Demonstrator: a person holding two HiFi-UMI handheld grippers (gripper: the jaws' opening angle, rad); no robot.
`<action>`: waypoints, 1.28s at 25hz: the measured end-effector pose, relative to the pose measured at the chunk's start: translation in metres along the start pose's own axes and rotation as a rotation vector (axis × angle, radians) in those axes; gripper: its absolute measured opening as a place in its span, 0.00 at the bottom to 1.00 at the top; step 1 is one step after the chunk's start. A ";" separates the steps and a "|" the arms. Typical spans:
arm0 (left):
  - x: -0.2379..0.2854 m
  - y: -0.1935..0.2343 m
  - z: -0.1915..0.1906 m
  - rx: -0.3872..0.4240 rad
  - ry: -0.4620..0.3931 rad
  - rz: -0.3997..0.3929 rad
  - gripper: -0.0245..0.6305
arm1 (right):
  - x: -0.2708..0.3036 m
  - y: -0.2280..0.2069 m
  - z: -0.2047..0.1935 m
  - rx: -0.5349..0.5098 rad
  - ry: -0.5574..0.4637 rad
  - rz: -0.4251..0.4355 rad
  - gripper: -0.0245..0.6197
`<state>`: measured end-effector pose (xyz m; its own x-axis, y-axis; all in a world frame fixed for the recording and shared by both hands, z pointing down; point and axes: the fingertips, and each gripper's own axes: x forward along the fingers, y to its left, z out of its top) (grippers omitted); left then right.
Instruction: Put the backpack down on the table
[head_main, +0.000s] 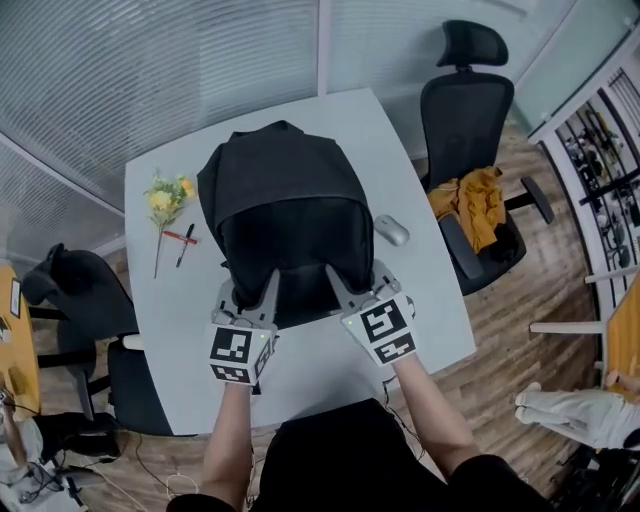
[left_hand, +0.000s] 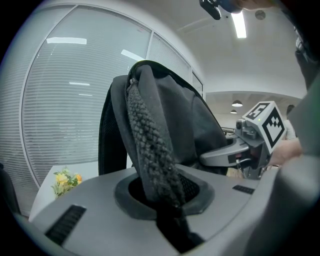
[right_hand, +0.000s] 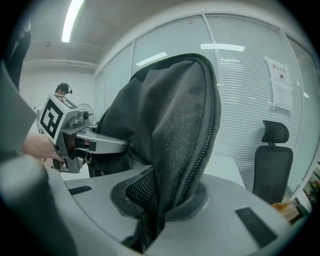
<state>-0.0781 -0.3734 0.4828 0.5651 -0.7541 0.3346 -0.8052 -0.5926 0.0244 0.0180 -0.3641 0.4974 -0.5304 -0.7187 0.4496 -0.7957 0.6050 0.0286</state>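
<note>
— One backpack (head_main: 280, 205), black, upright over the grey table (head_main: 430, 320). We cannot tell whether its base rests on the top.
— Held how?
— We list two grips, both on its near side. Left gripper (head_main: 266, 288): jaws nearly together, pinching a coarse knitted strap (left_hand: 150, 145). Right gripper (head_main: 336, 280): jaws likewise narrow, clamped on a mesh-padded edge beside a zip.
— So the bag stands beyond both tongs?
— Yes, it rises ahead of them, with the two side by side at its lower edge.
— Around it?
— On the table we note flowers (head_main: 167, 198) and two pens (head_main: 184, 243) to its left, and a mouse (head_main: 391, 230) to its right. Past the table's right edge stands an office chair (head_main: 466, 110) with yellow cloth (head_main: 470, 200) on its seat.
</note>
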 end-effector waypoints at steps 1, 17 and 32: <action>0.003 0.002 -0.001 -0.001 -0.001 0.002 0.13 | 0.003 -0.002 0.000 -0.003 -0.001 0.000 0.11; 0.019 0.024 -0.022 -0.032 0.022 0.016 0.14 | 0.030 -0.002 -0.010 -0.006 0.005 0.051 0.11; 0.010 0.023 -0.044 -0.100 0.014 -0.007 0.21 | 0.023 0.007 -0.029 0.019 0.011 0.150 0.17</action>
<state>-0.0989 -0.3817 0.5282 0.5687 -0.7456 0.3474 -0.8156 -0.5660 0.1203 0.0092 -0.3665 0.5336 -0.6407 -0.6164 0.4577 -0.7129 0.6990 -0.0566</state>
